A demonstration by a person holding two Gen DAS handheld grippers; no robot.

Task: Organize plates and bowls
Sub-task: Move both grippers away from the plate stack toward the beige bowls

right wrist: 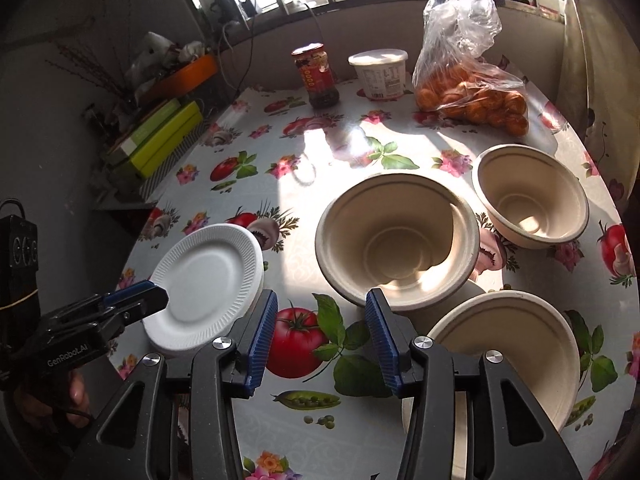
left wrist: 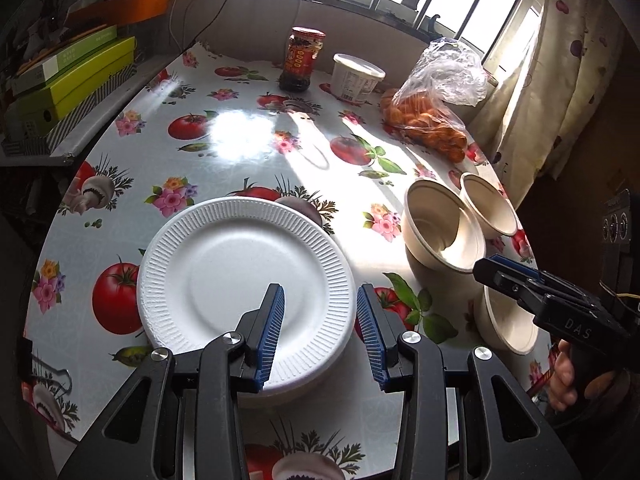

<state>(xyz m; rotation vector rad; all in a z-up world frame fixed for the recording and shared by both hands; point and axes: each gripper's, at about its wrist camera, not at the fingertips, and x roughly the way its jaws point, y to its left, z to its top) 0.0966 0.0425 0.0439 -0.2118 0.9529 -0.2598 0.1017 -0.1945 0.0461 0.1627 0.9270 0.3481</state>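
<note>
A stack of white ribbed paper plates [left wrist: 244, 276] lies on the near left of the table; it also shows in the right wrist view [right wrist: 208, 280]. My left gripper [left wrist: 320, 332] is open and empty, its left finger over the plates' near rim. Three beige paper bowls stand on the right: a middle bowl [right wrist: 396, 240], a far bowl [right wrist: 528, 196] and a near bowl [right wrist: 504, 352]. My right gripper [right wrist: 322, 336] is open and empty just in front of the middle bowl, its right finger near that rim. It appears from the side in the left wrist view [left wrist: 500, 276].
The table carries a fruit-print oilcloth [left wrist: 240, 140]. At the back stand a red-labelled jar [left wrist: 302, 60], a white tub [left wrist: 356, 76] and a plastic bag of oranges [left wrist: 432, 116]. Green boxes [left wrist: 76, 76] lie on a shelf at left. A curtain [left wrist: 560, 80] hangs at right.
</note>
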